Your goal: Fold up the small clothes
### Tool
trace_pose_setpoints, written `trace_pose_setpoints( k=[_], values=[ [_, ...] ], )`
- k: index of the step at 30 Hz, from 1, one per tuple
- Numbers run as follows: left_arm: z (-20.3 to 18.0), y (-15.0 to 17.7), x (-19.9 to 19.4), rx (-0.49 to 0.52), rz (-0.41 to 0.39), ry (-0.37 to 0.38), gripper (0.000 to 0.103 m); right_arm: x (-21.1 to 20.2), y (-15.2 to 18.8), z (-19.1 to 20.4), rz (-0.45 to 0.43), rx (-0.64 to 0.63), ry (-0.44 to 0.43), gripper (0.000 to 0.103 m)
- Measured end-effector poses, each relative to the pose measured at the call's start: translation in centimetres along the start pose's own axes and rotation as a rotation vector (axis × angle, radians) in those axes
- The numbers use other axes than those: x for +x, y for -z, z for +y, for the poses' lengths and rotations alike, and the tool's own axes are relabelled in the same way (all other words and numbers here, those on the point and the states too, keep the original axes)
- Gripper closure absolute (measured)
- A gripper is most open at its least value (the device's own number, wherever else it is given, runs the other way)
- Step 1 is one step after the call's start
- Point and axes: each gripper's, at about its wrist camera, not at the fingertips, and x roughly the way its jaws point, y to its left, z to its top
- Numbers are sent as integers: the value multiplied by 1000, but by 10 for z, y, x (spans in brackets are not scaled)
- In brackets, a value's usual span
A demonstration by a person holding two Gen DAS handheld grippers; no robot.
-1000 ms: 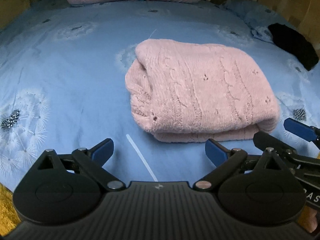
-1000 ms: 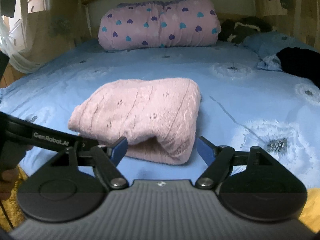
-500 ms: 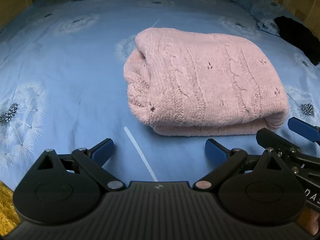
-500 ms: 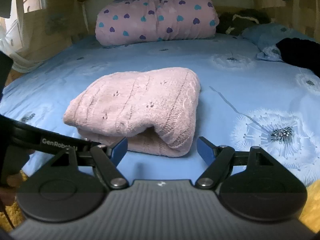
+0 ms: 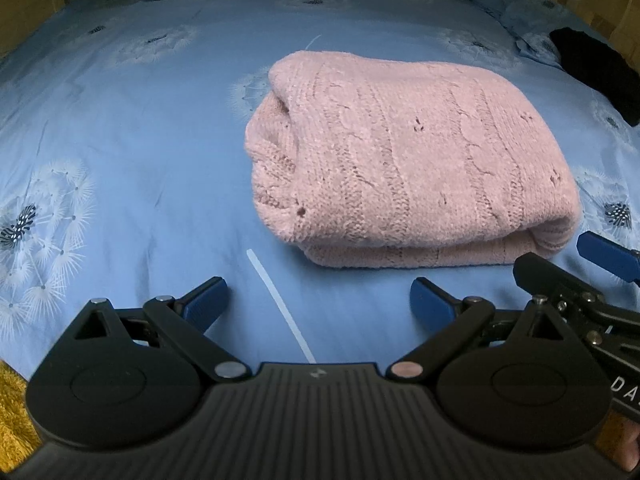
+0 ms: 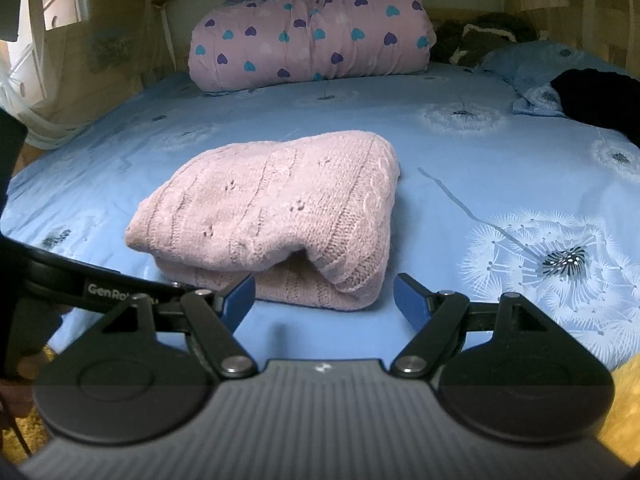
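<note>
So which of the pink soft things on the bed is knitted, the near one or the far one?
The near one: the folded pink sweater has cable-knit ribs and lies mid-bed. The far pink quilt at the headboard is smooth cloth printed with hearts.

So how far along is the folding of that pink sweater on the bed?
Done: the pink sweater lies folded in a compact stack on the blue bedsheet. In hand: nothing; the left gripper and right gripper are both open and empty, just short of its near edge. Left: perhaps the black garment at the far right of the bed, which looks unfolded.
</note>
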Motion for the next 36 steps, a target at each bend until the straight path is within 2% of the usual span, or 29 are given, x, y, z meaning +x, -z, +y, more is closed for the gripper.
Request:
trace_pose_setpoints(
  k=[36],
  values=[
    [-7,5,-2,22,-9,-9,3,0,0,0,1,10,-1,25]
  ],
)
